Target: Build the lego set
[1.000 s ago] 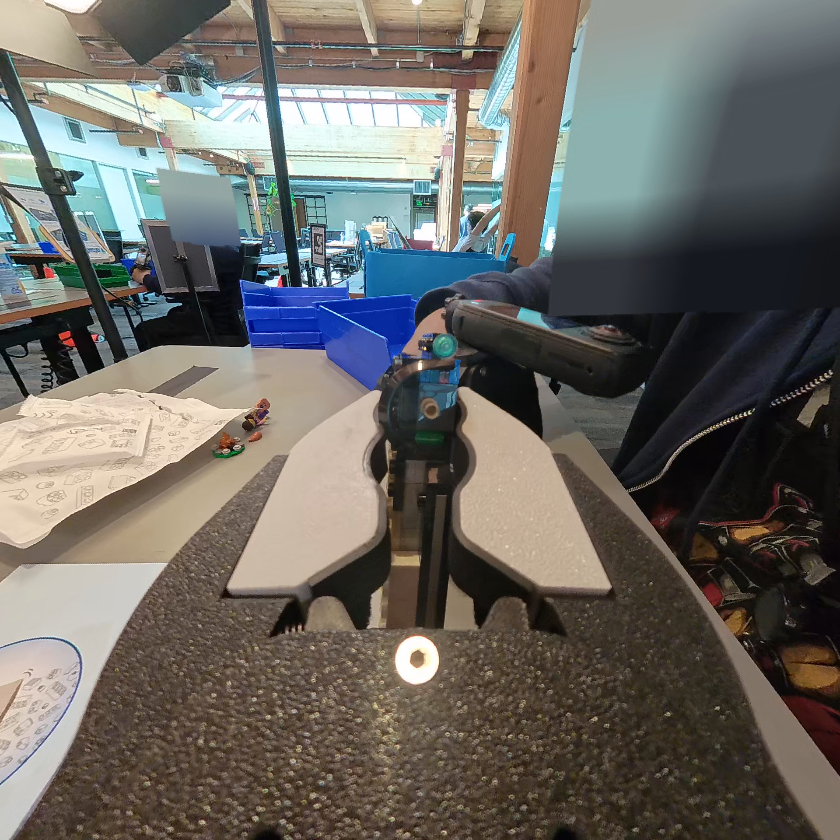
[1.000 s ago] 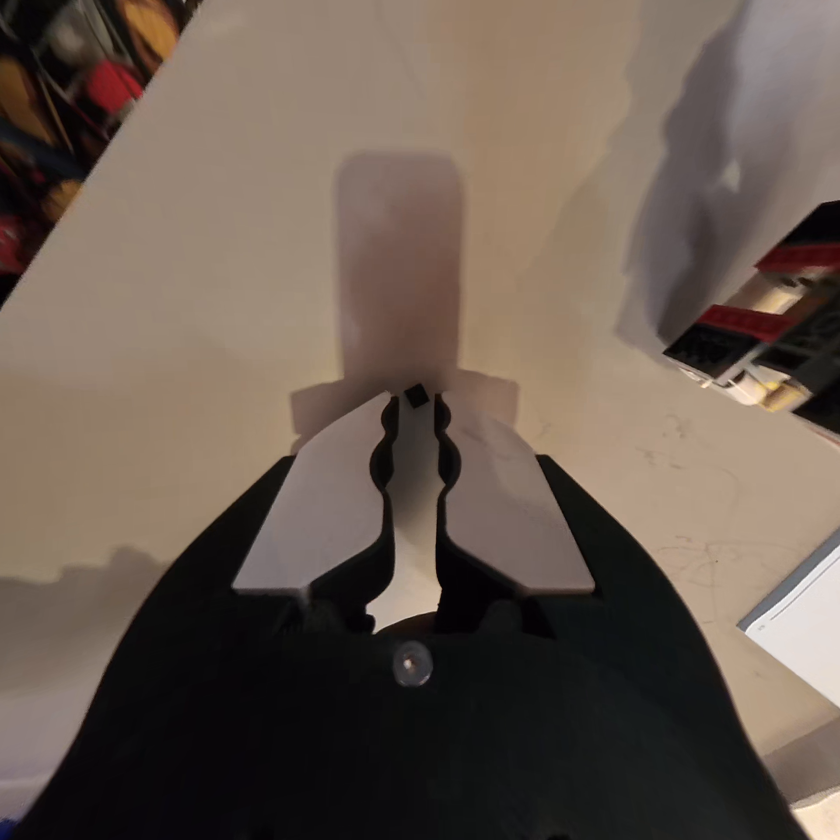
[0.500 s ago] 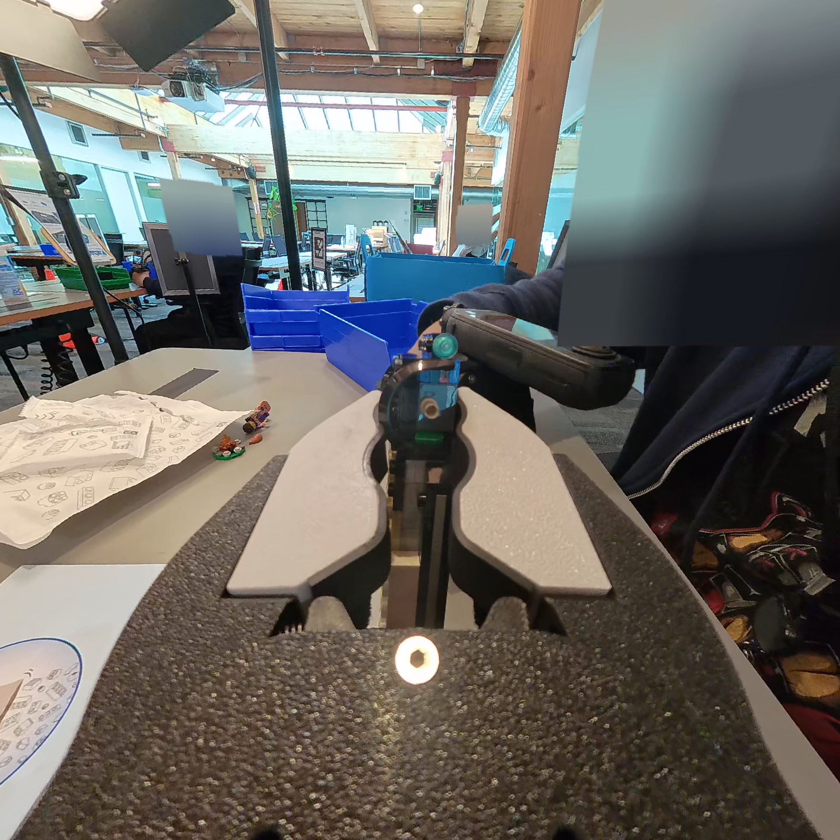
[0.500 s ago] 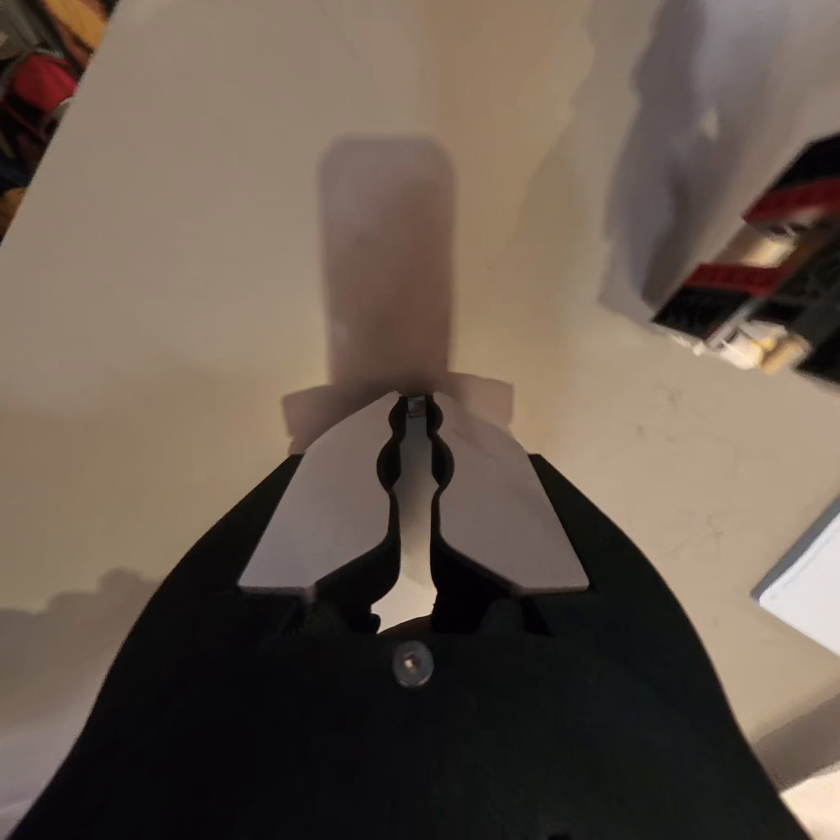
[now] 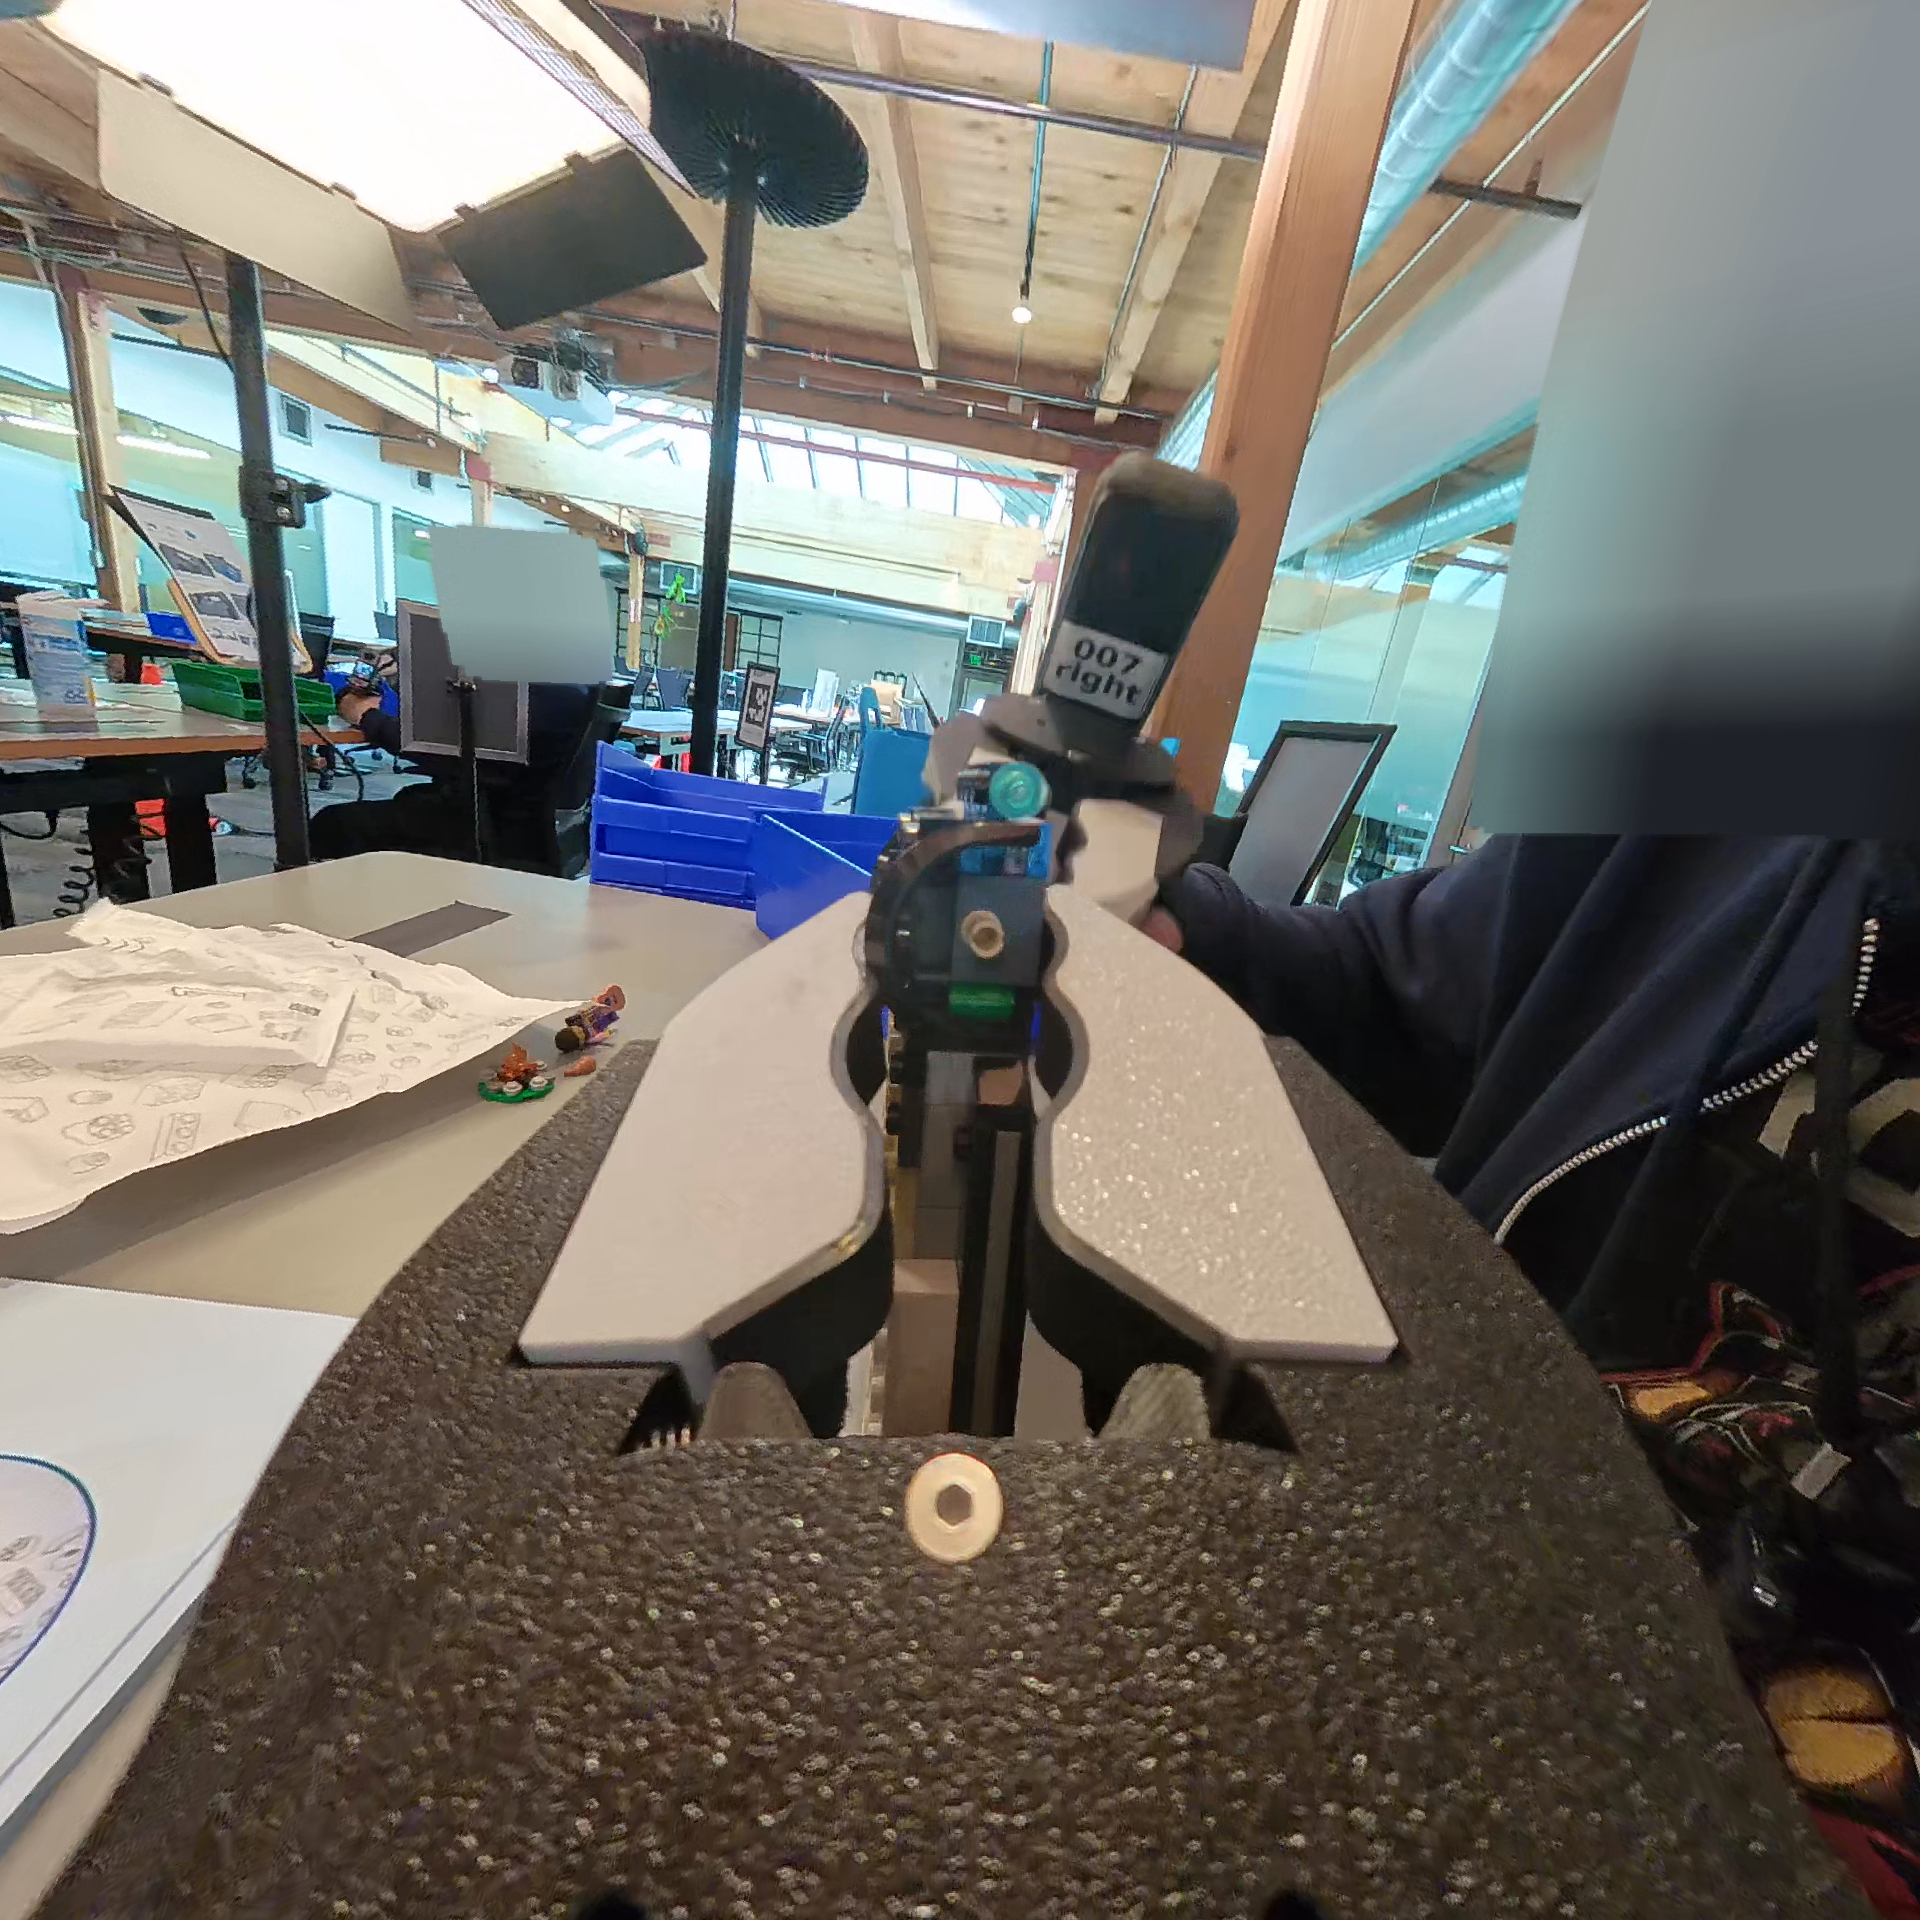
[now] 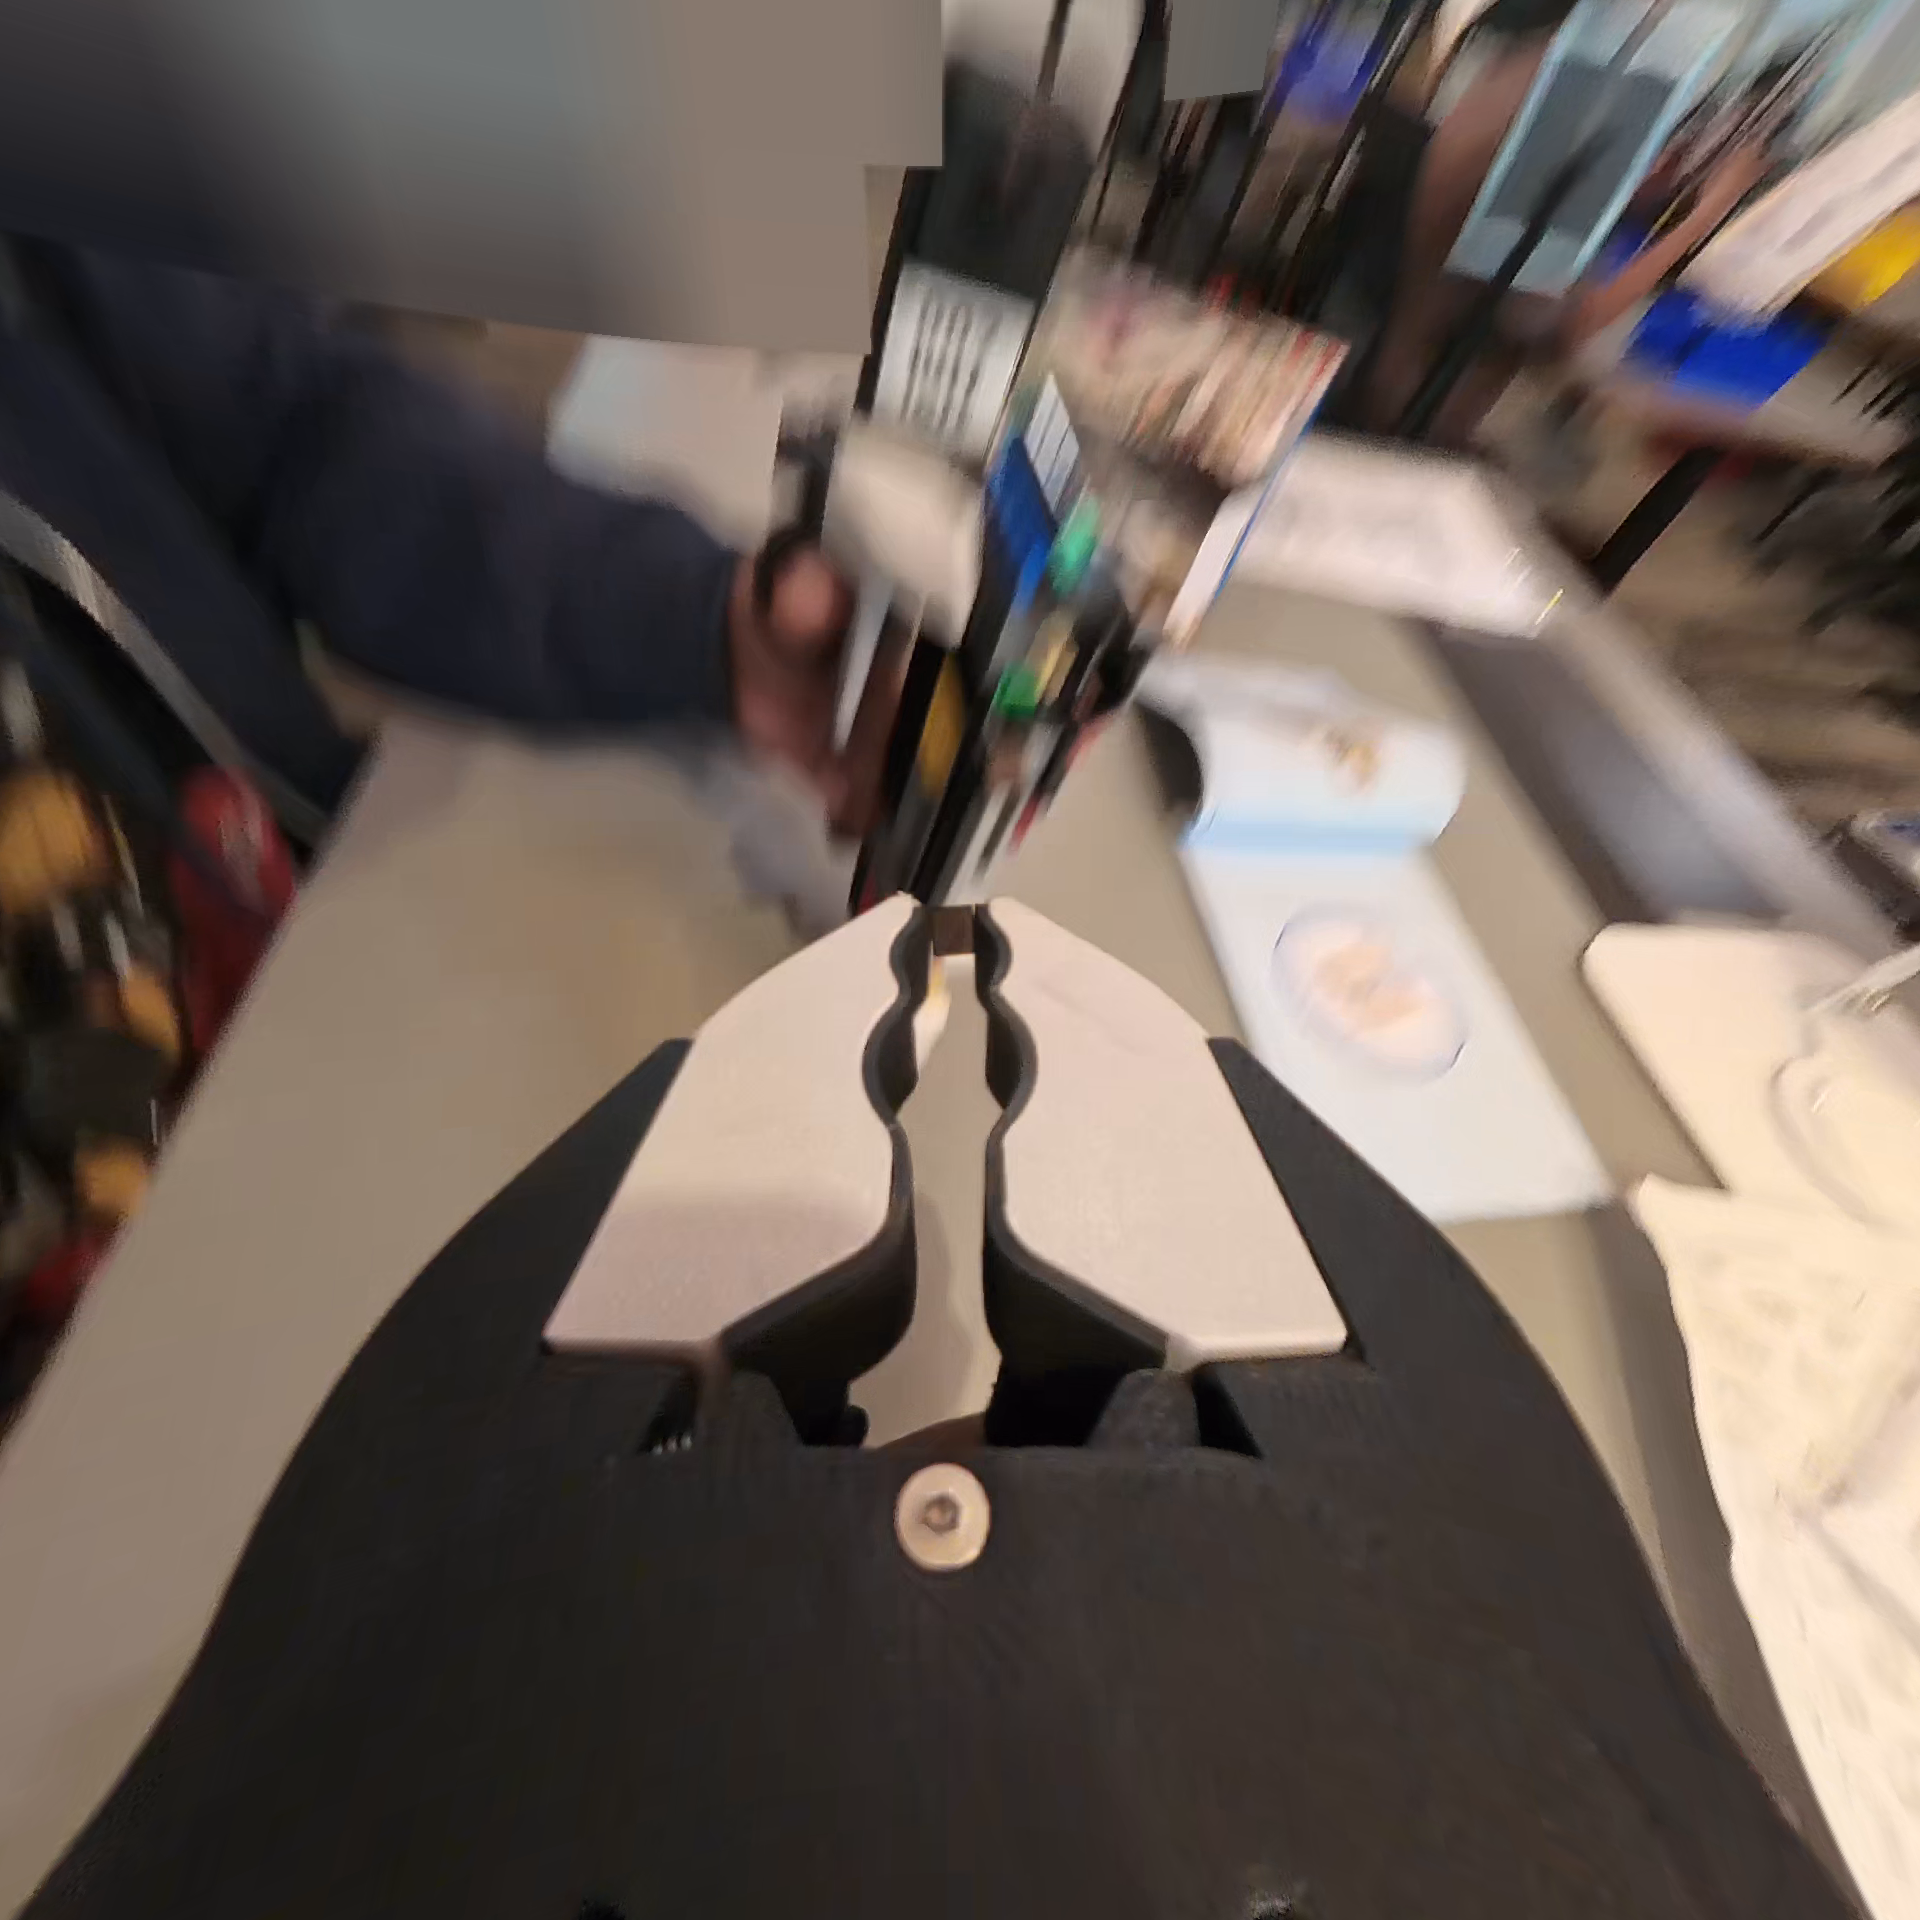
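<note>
Left wrist view: worktop point(image 5: 343, 1205) carries printed paper point(image 5: 177, 1049) at far left, then a few small loose toy bits point(image 5: 540, 1060), blue bins point(image 5: 707, 842) behind. Left tool point(image 5: 961, 997) is clamped on a brick model point(image 5: 966, 935), both pads against its dark sides; the model runs back between the fingers toward the camera. Built of many small plastic bricks, so likely light and stiff but apt to shed parts if squeezed or twisted; best held on the solid dark core, not on the teal stud point(image 5: 1016, 792) or other add-ons on top. Right tool point(image 5: 1023, 821) reaches in from the right, tips at the model's top.

Right wrist view, blurred: sleeve at left, model point(image 6: 1023, 665) mid-frame, white sheets point(image 6: 1340, 997) to the right. Right tool point(image 6: 953, 928) is nearly closed, pinching a tiny dark piece point(image 6: 953, 932) at its tips, just below the model. Piece is small and smooth, probably easy to lose; tip grip looks right.
</note>
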A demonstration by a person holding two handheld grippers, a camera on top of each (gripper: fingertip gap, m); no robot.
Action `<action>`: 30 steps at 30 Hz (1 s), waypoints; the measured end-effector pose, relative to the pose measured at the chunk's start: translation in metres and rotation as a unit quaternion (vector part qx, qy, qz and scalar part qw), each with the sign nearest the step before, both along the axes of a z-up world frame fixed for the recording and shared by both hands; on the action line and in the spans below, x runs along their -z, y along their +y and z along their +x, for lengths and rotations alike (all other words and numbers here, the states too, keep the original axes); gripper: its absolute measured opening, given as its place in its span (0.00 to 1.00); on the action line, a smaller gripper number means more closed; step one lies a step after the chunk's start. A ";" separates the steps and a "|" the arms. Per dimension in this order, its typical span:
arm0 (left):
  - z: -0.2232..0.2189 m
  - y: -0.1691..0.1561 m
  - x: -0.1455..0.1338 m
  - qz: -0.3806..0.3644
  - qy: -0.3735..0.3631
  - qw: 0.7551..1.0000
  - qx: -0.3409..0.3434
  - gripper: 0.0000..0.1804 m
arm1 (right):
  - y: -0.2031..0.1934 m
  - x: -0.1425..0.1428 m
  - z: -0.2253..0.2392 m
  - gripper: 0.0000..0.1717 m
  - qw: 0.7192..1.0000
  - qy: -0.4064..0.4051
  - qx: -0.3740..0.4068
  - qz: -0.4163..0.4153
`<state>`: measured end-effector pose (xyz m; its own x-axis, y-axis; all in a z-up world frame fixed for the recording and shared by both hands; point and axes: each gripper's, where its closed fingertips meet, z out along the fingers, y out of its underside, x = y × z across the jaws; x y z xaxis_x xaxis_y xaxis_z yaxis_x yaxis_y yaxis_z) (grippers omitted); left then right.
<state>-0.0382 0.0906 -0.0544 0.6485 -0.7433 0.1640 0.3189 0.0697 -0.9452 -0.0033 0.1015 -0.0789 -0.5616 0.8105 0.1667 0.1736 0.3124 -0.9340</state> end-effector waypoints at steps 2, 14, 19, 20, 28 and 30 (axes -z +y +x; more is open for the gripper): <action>-0.003 0.001 0.000 0.000 -0.006 1.000 -0.004 0.14 | -0.002 -0.025 -0.010 0.04 0.998 0.037 0.004 -0.045; -0.007 -0.005 -0.010 0.019 -0.014 1.000 -0.009 0.14 | -0.018 -0.069 -0.030 0.04 0.944 0.100 -0.080 -0.305; -0.003 -0.006 -0.011 0.023 -0.008 1.000 -0.007 0.14 | -0.013 -0.066 -0.033 0.04 0.935 0.099 -0.076 -0.333; -0.003 -0.006 -0.012 0.023 -0.008 1.000 -0.007 0.14 | -0.014 -0.064 -0.034 0.04 0.937 0.099 -0.073 -0.327; -0.003 -0.006 -0.011 0.020 -0.015 1.000 -0.005 0.14 | -0.019 -0.060 -0.036 0.04 0.945 0.107 -0.064 -0.303; -0.002 -0.006 -0.011 0.019 -0.015 1.000 -0.002 0.14 | -0.018 -0.059 -0.036 0.04 0.944 0.110 -0.061 -0.305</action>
<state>-0.0402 0.0845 -0.0437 0.6473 -0.7465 0.1543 0.3464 0.1079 -0.9319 -0.0396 0.0836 -0.0195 -0.6629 0.7249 -0.1871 -0.0487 -0.2911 -0.9554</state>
